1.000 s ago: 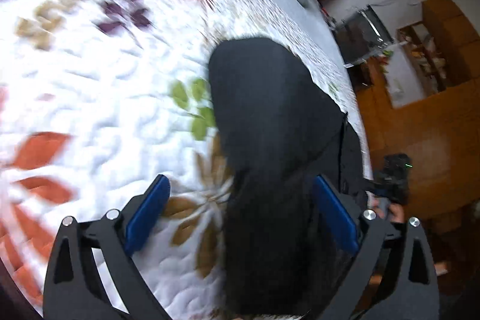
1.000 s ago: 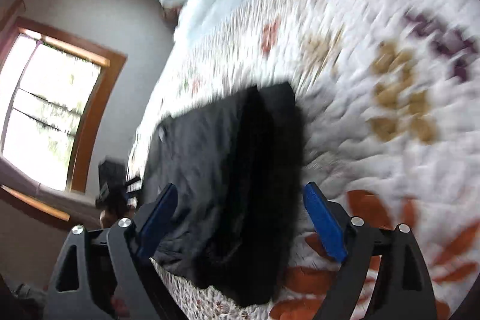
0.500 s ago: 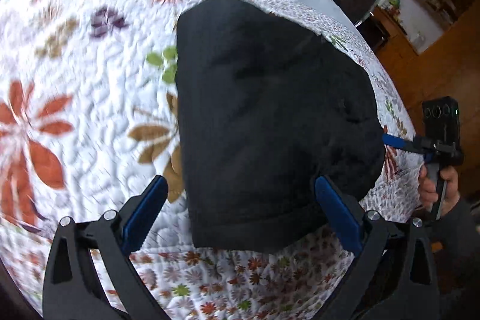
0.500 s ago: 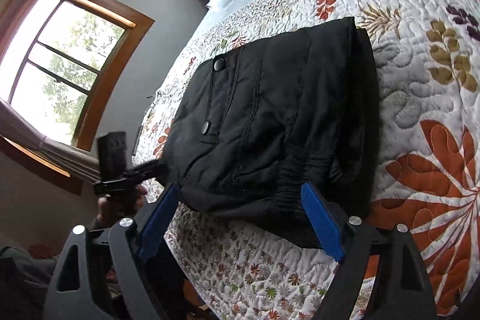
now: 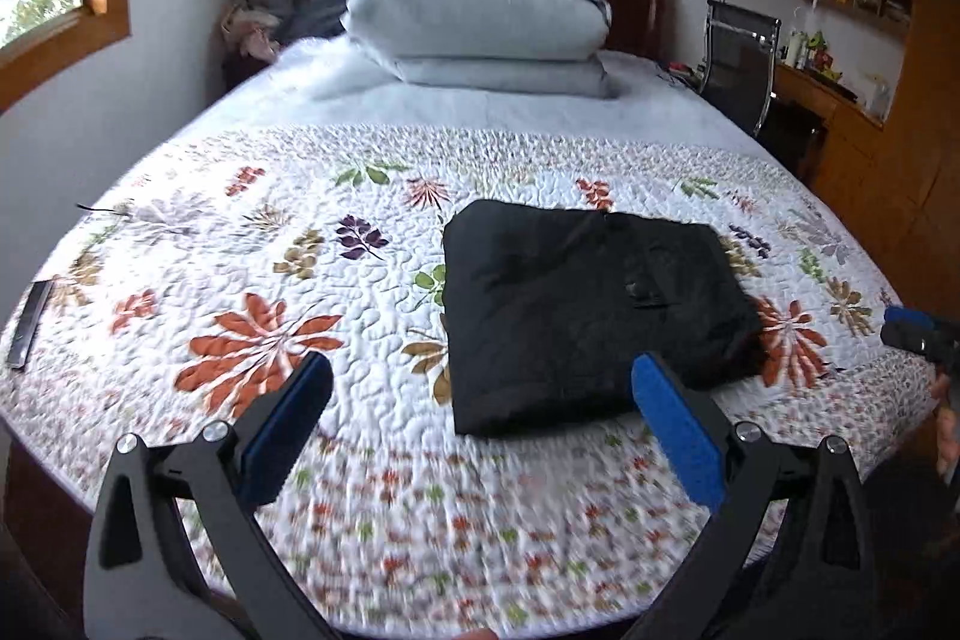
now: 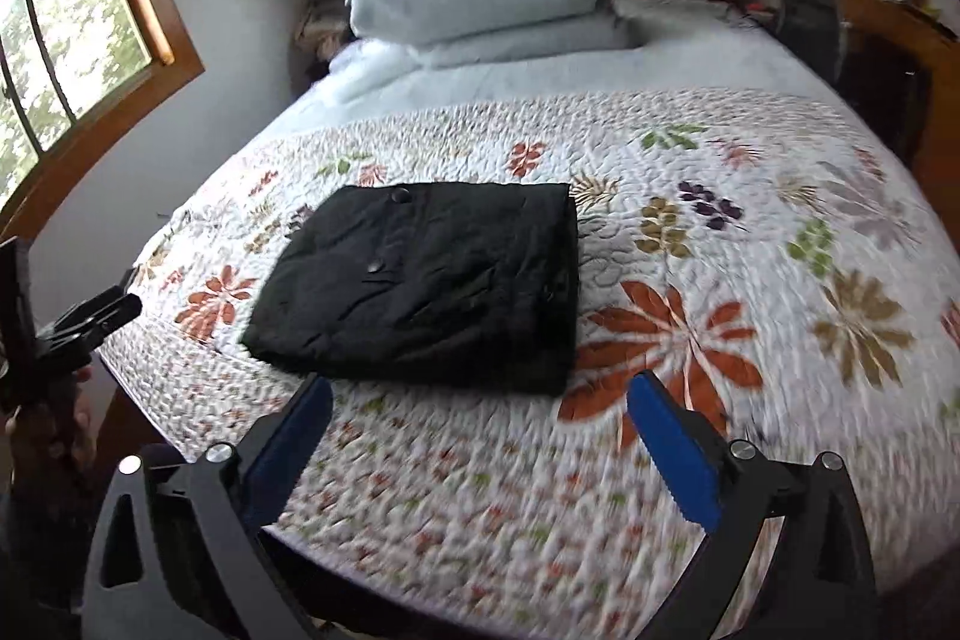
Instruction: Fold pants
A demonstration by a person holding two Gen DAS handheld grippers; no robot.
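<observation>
The black pants (image 5: 588,316) lie folded into a compact rectangle on the floral quilt (image 5: 270,280), near the foot of the bed. They also show in the right wrist view (image 6: 432,280), with two snap buttons on top. My left gripper (image 5: 480,388) is open and empty, held back from the near edge of the pants. My right gripper (image 6: 477,406) is open and empty, also short of the pants. The right gripper's blue tip (image 5: 912,334) shows at the right edge of the left wrist view. The left gripper (image 6: 90,322) shows at the left edge of the right wrist view.
A folded grey duvet (image 5: 480,16) lies at the headboard. A dark flat object (image 5: 30,316) lies at the quilt's left edge. A chair (image 5: 741,64) and wooden desk (image 5: 840,112) stand right of the bed. Windows are on the left and far walls.
Both grippers have pulled back and up from the pants, from right over the cloth to beyond the foot of the bed. The folded pants stay put on the quilt.
</observation>
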